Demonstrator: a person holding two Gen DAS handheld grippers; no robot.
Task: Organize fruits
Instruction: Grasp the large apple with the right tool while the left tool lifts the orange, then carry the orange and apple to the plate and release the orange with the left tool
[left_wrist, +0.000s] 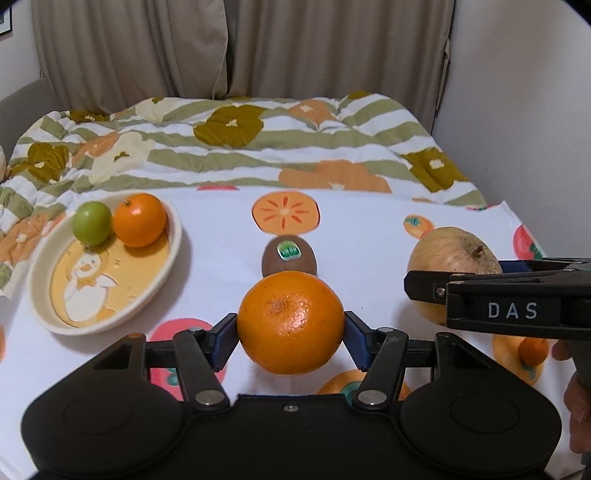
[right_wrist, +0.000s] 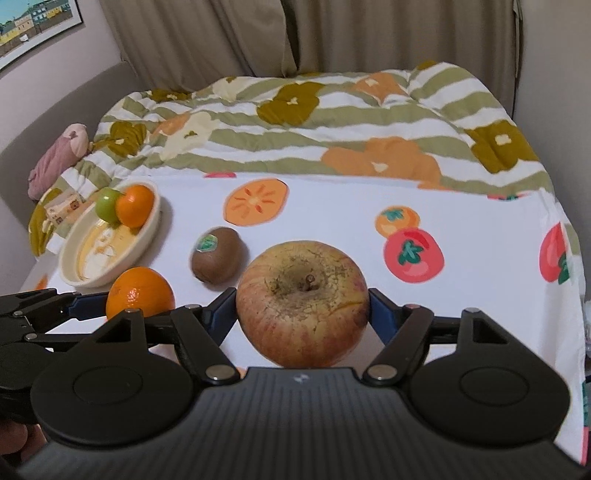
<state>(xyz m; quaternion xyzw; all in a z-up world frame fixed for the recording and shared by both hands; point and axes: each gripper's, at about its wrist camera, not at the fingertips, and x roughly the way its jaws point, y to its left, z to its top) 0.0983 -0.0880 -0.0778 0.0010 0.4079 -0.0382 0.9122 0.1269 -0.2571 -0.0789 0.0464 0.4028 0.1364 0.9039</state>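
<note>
Left gripper (left_wrist: 291, 326) clamps the orange (left_wrist: 290, 322); right gripper (right_wrist: 302, 308) clamps the apple (right_wrist: 302, 308), pads touching both flanks. Both fruits sit low over the cloth (left_wrist: 354, 229), whether lifted I can't tell. Kiwi (left_wrist: 289, 257) loose just beyond the orange. Bowl (left_wrist: 48, 314) far left already has a green fruit (left_wrist: 92, 223) and small orange (left_wrist: 139, 219). Judging: two in, three left. Grippers level, side by side, pointing far.
</note>
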